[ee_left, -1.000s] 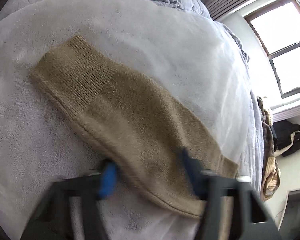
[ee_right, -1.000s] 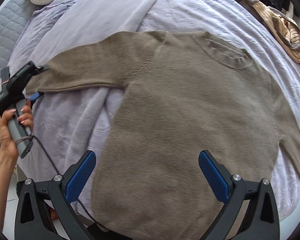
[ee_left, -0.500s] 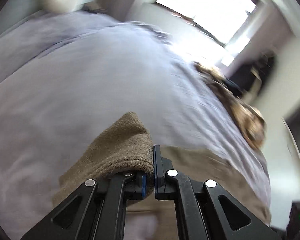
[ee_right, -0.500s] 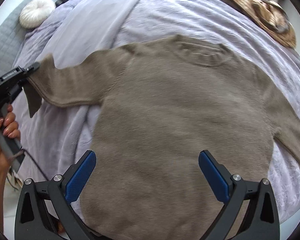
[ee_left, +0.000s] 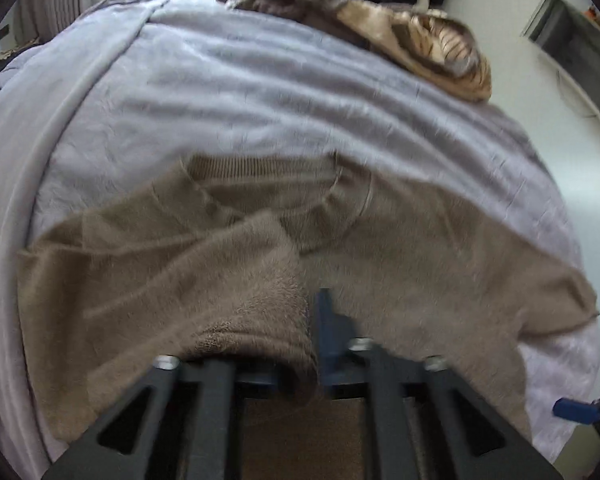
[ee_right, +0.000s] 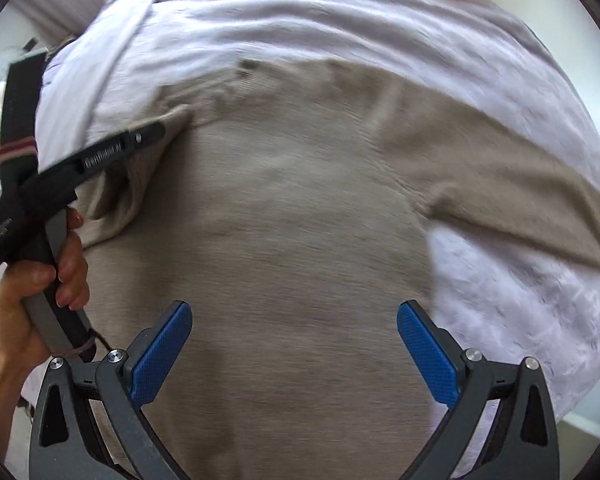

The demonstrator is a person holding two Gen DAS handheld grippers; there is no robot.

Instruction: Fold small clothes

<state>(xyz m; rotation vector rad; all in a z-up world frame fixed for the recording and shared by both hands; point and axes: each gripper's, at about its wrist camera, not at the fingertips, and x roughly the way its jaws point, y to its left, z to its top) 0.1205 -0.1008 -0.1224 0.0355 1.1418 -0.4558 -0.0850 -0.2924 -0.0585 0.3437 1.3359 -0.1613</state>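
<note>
Blue-padded fingers (ee_right: 162, 354) of the right gripper (ee_right: 296, 350) stand wide apart, nothing between them, above the body of a tan sweater (ee_right: 300, 240) lying flat on a lilac bedspread (ee_right: 340, 20). The left gripper (ee_left: 284, 344), jaws just opening, has the sweater's sleeve cuff (ee_left: 260, 320) between its fingers, folded in over the chest below the neckline; blur hides whether the pads still press it. A hand (ee_right: 40, 280) grips its handle. A striped brown blanket (ee_left: 420, 40) lies beyond.

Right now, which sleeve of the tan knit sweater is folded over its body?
The sleeve at the left hand-held gripper; the other sleeve lies stretched out on the lilac blanket.
</note>
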